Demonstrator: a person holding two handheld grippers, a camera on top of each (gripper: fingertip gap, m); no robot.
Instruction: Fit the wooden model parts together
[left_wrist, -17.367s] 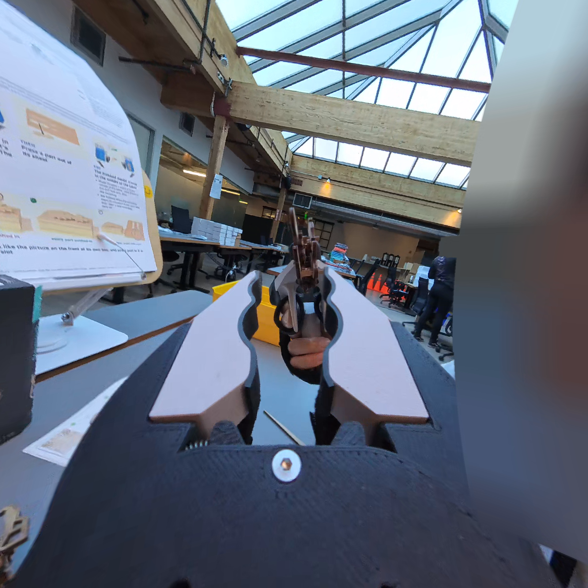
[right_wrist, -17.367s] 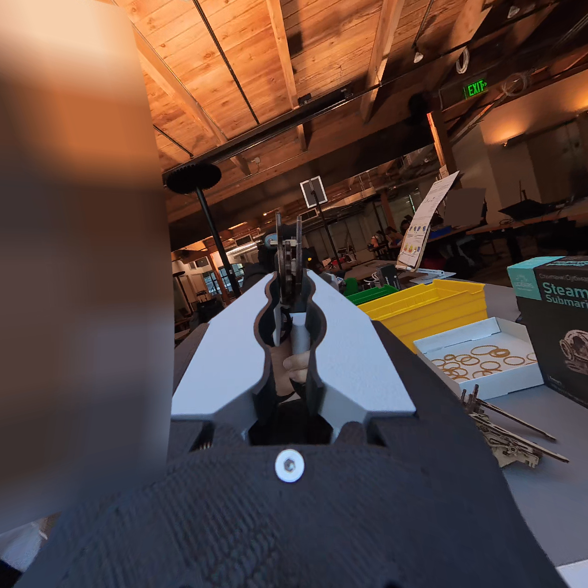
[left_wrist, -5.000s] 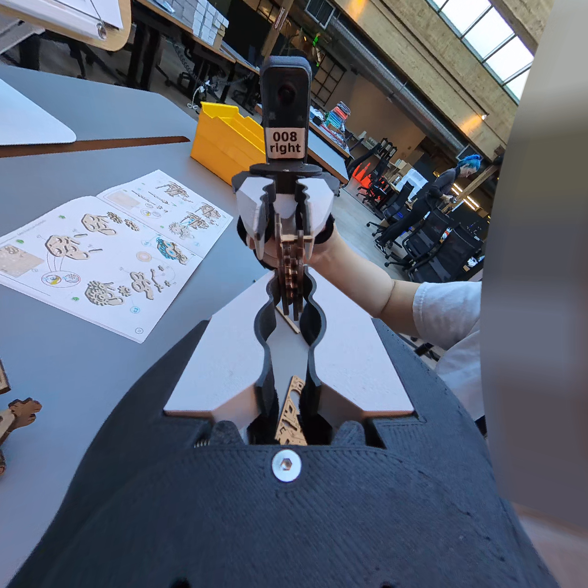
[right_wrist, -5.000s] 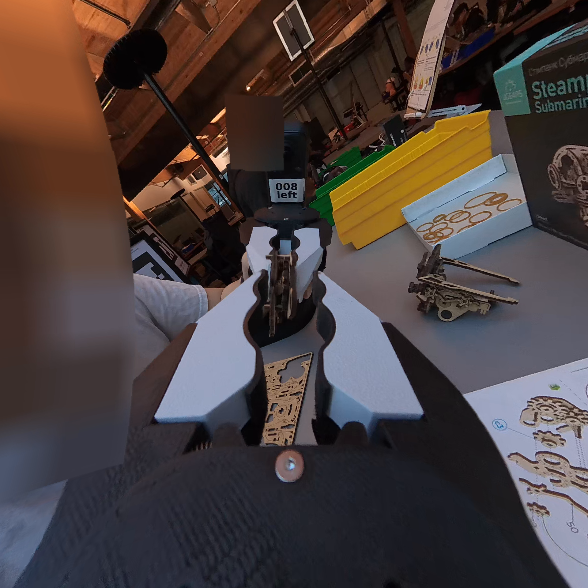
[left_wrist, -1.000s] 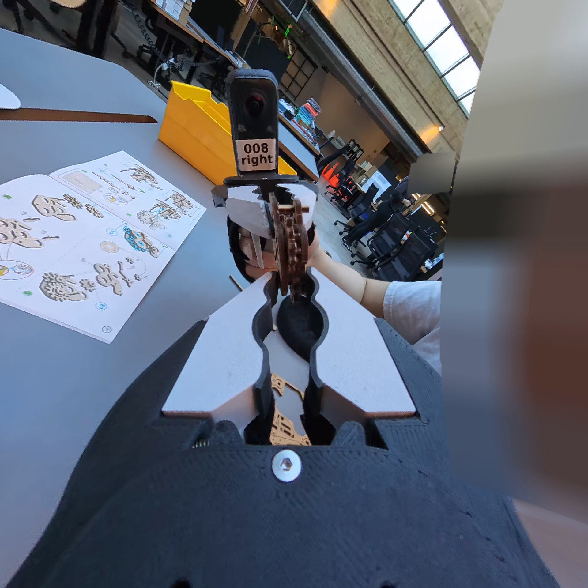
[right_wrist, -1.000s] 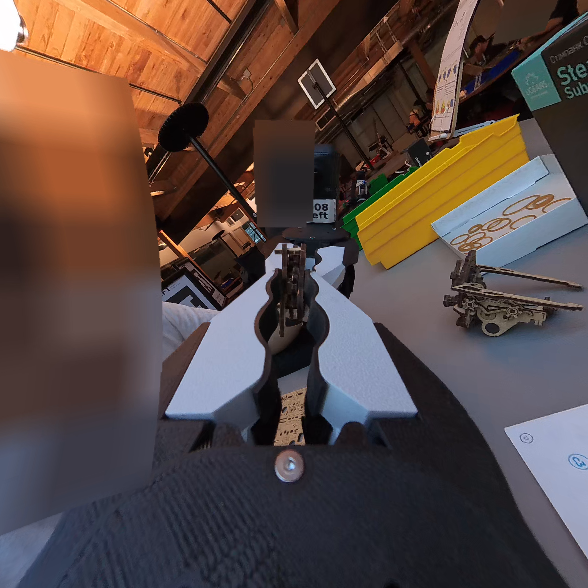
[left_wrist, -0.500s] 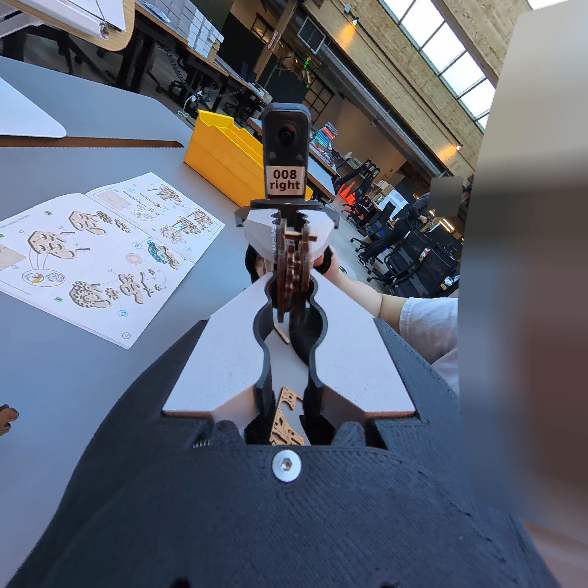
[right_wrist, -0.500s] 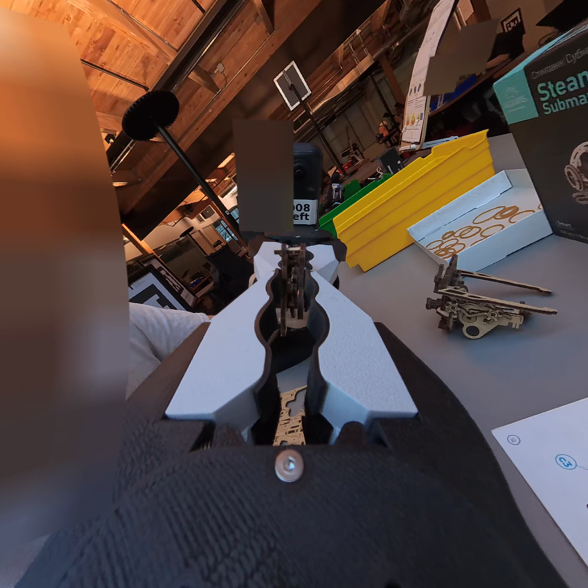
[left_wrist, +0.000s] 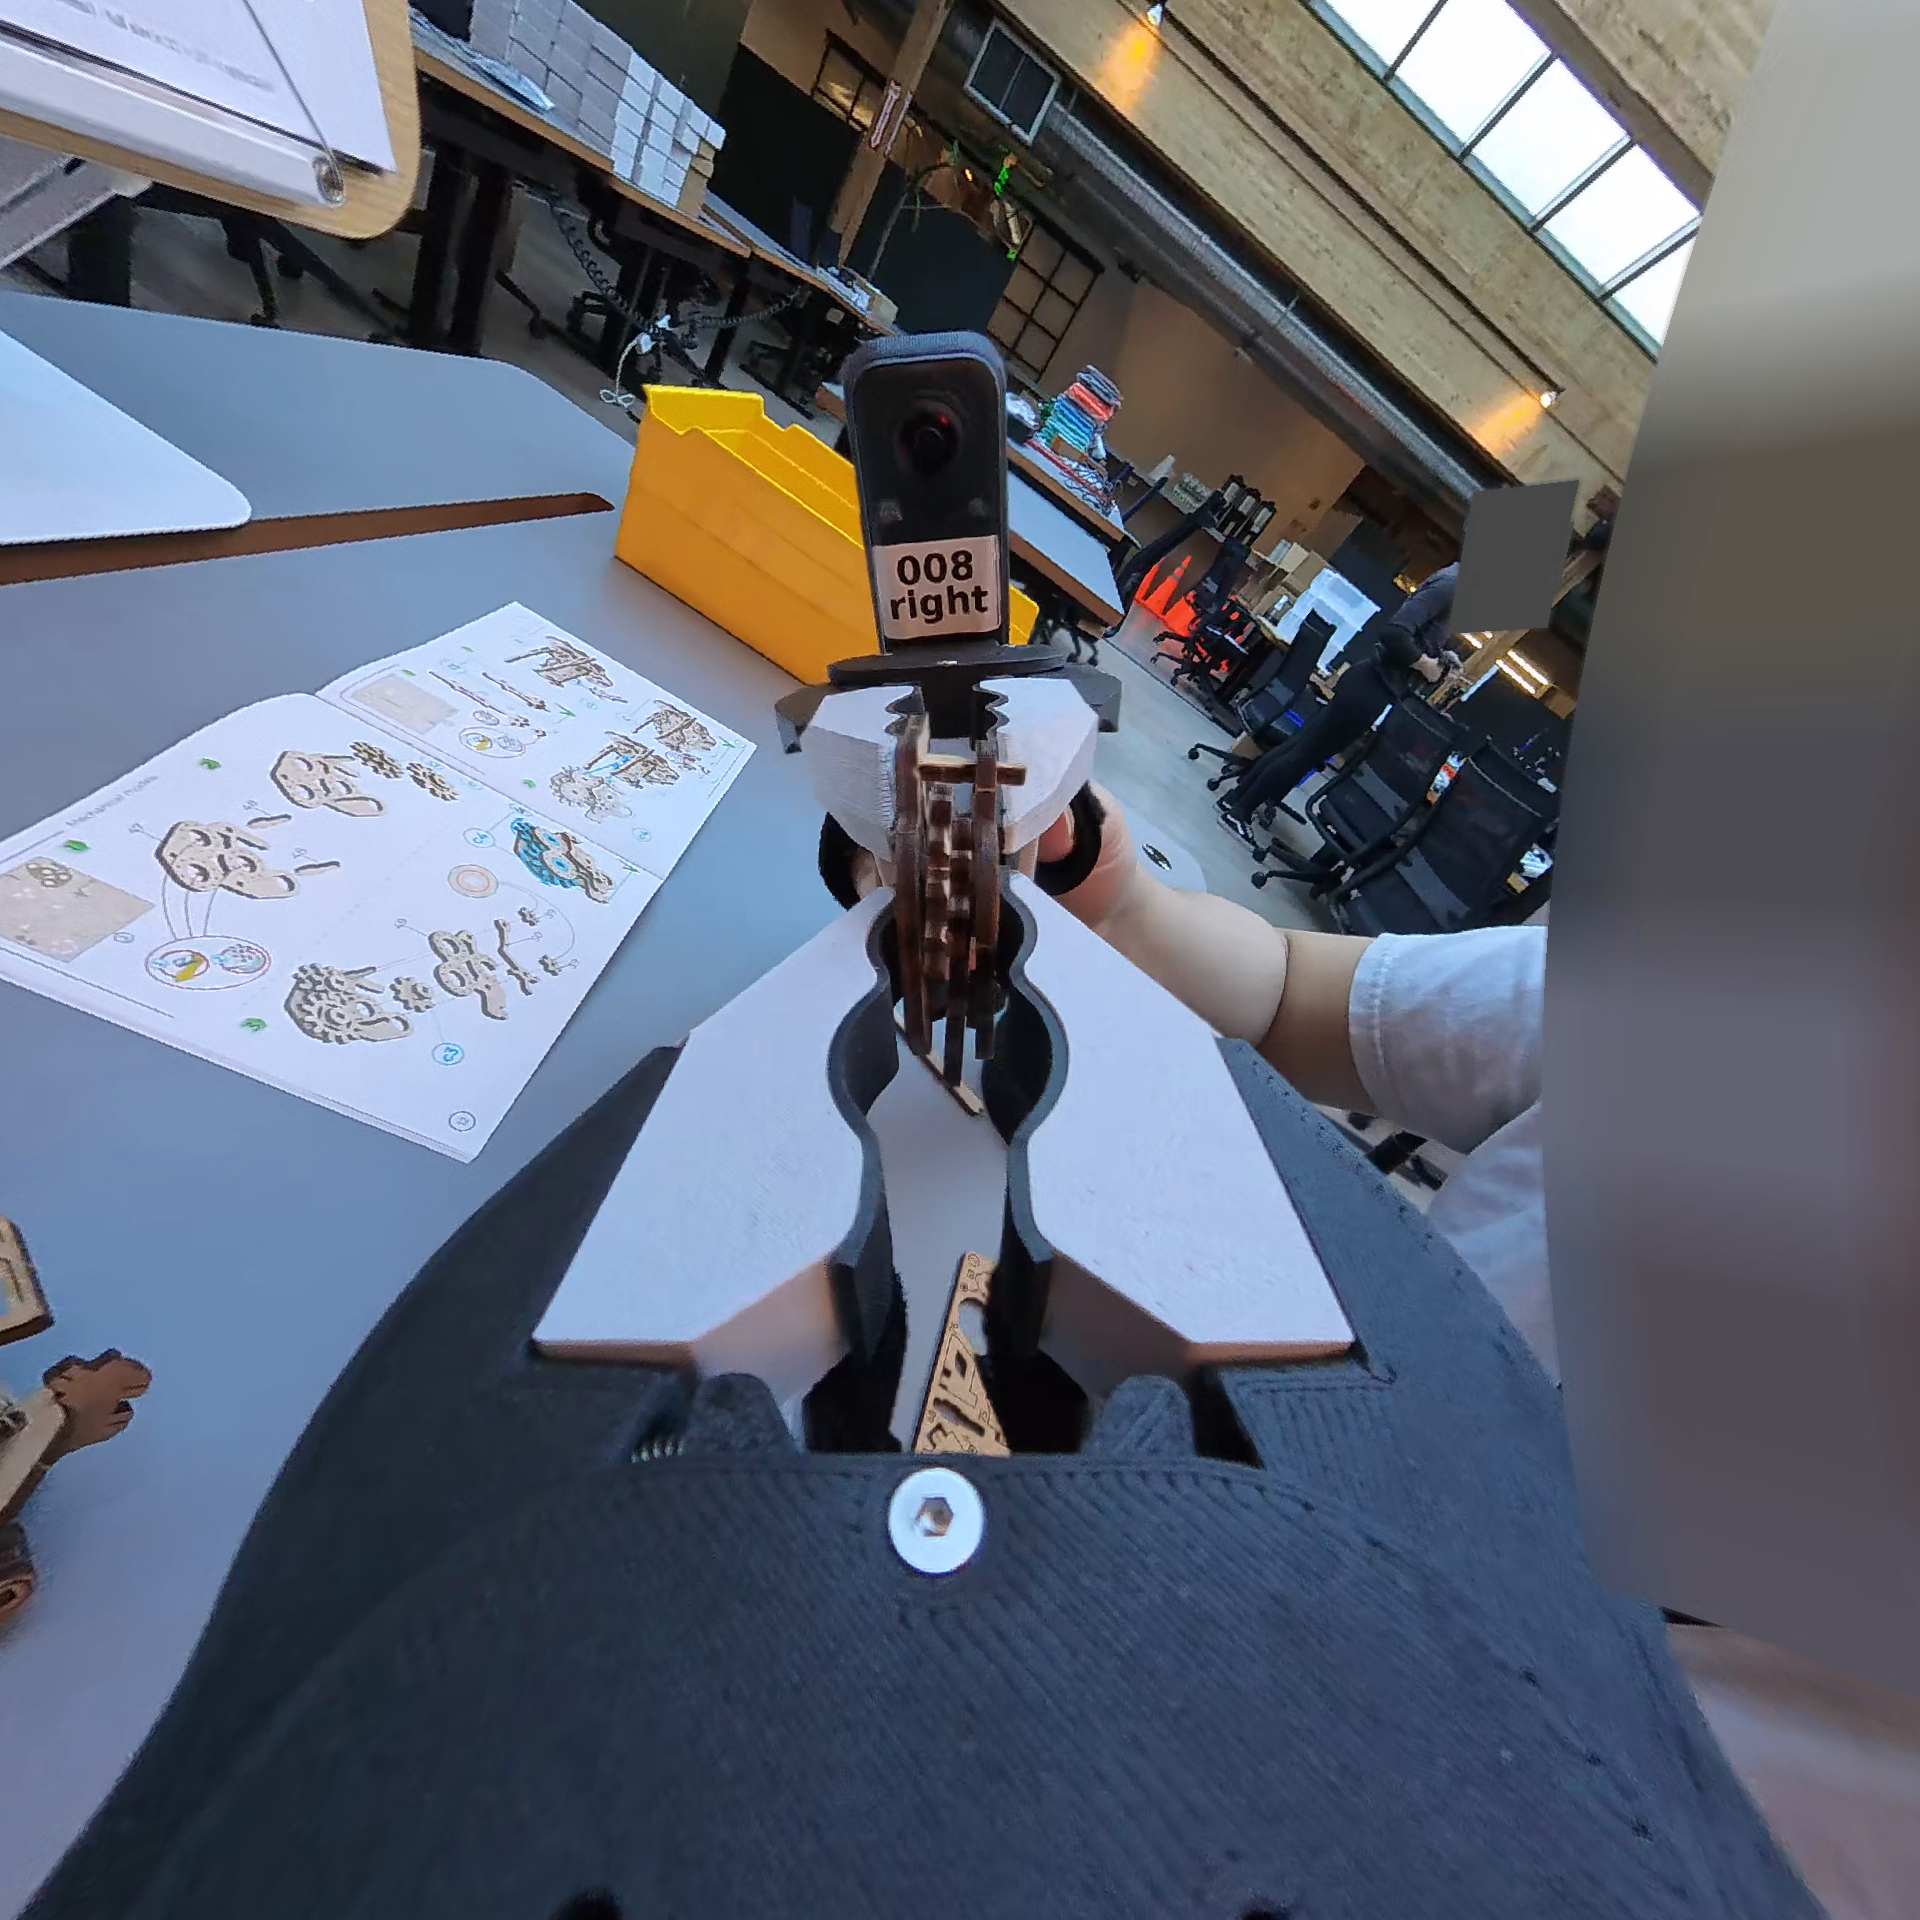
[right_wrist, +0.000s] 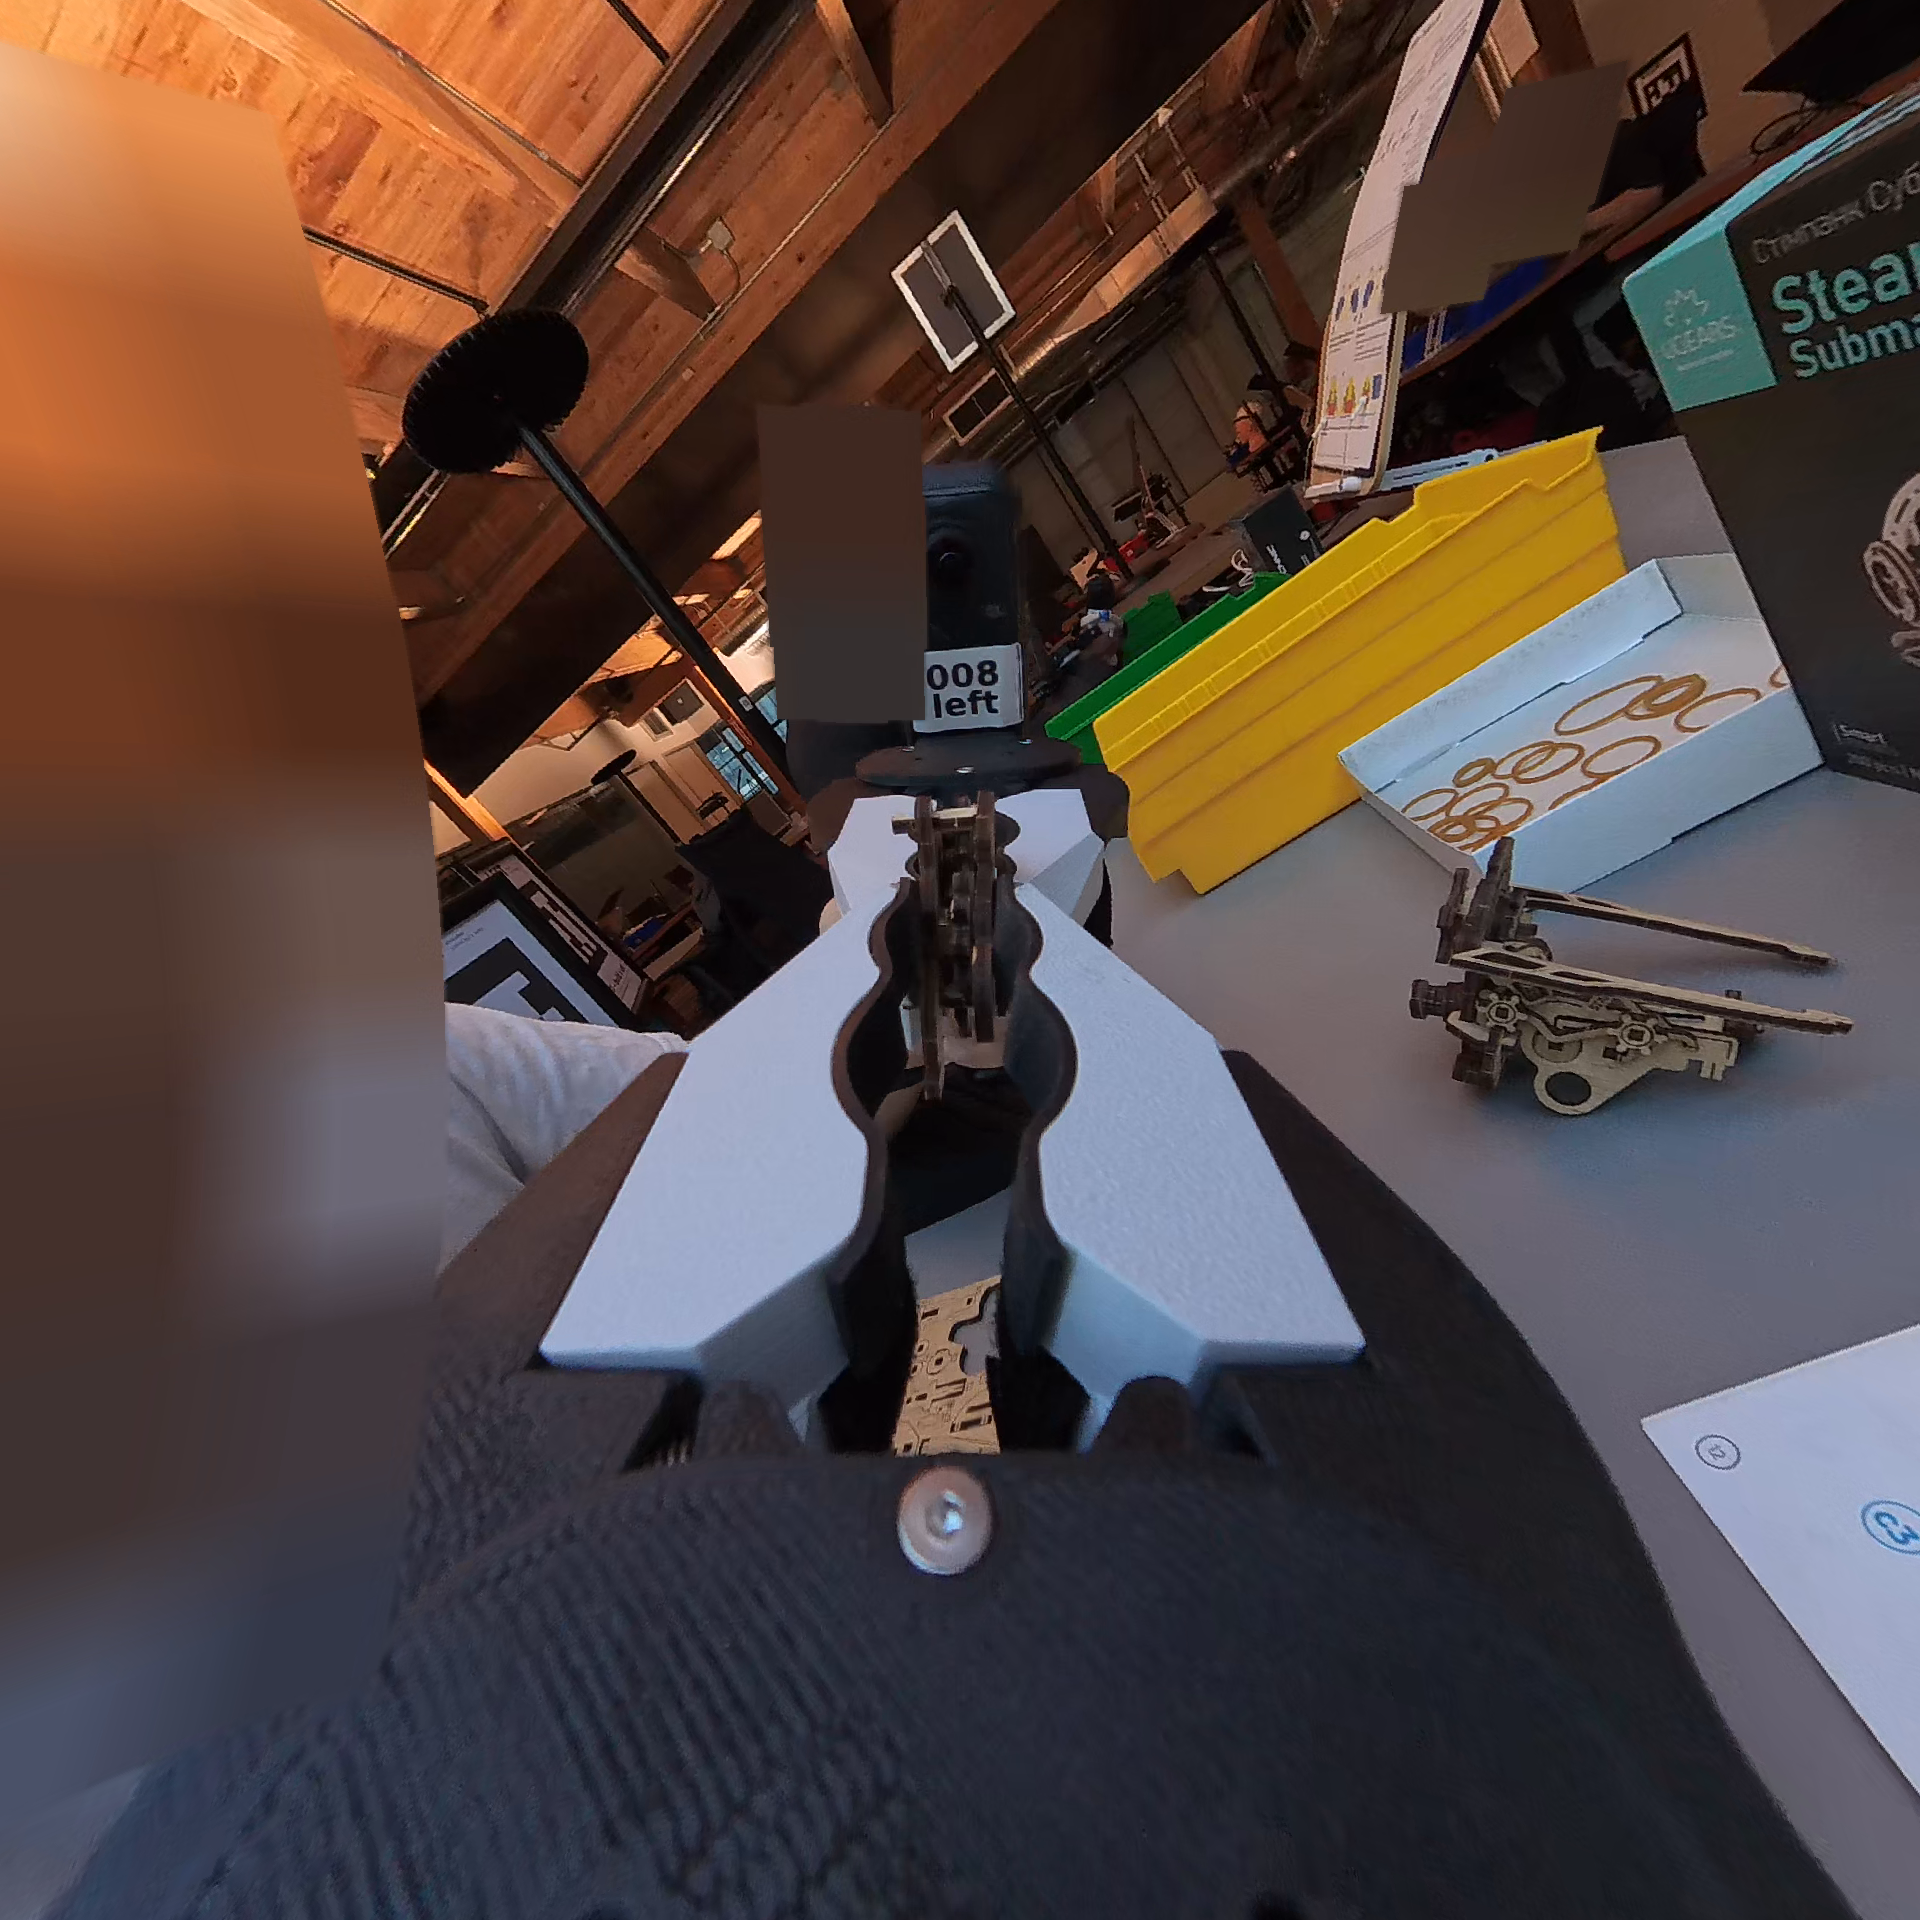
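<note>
A small dark wooden gear assembly is held in the air between both grippers, which face each other tip to tip. My left gripper is shut on its near end. My right gripper is shut on its far end, with its camera standing above. In the right wrist view the same assembly sits between my right gripper's tips, and the left gripper clamps it from the far side. A laser-cut wooden sheet lies on the table below and also shows in the right wrist view.
An open instruction booklet lies on the grey table beside a yellow bin. A second wooden sub-assembly, a white tray of rubber bands, a dark kit box and yellow and green bins are to the right. My left and right fingertips are right by each other.
Both grippers stay clamped on the gear assembly. Since 17 s ago the pair came down from high in the air to just above the table; in the last second it only tilted slightly.
</note>
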